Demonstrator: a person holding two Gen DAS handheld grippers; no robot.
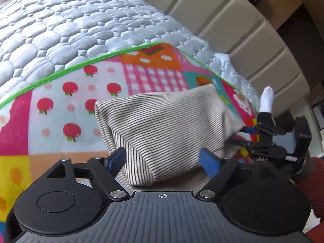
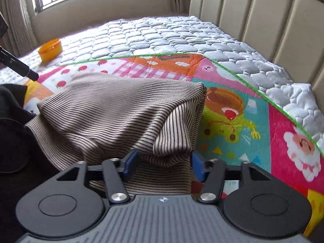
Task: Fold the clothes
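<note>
The garment (image 1: 168, 133) is beige with thin dark stripes. Under it lies a mat (image 1: 66, 109), a patchwork of bright panels: pale blue with red apples, pink-and-white check, orange with white clouds, teal with a brown and green cartoon figure (image 2: 224, 117), hot pink with a white lamb, and yellow, all edged in green piping. The bed (image 1: 66, 32) cover is silver-grey, quilted in pebble shapes. The headboard (image 2: 261, 16) is cream in upright panels. A bowl (image 2: 50, 49) is orange. Each tool (image 1: 163, 161) (image 2: 163, 165) is black with blue pads.
</note>
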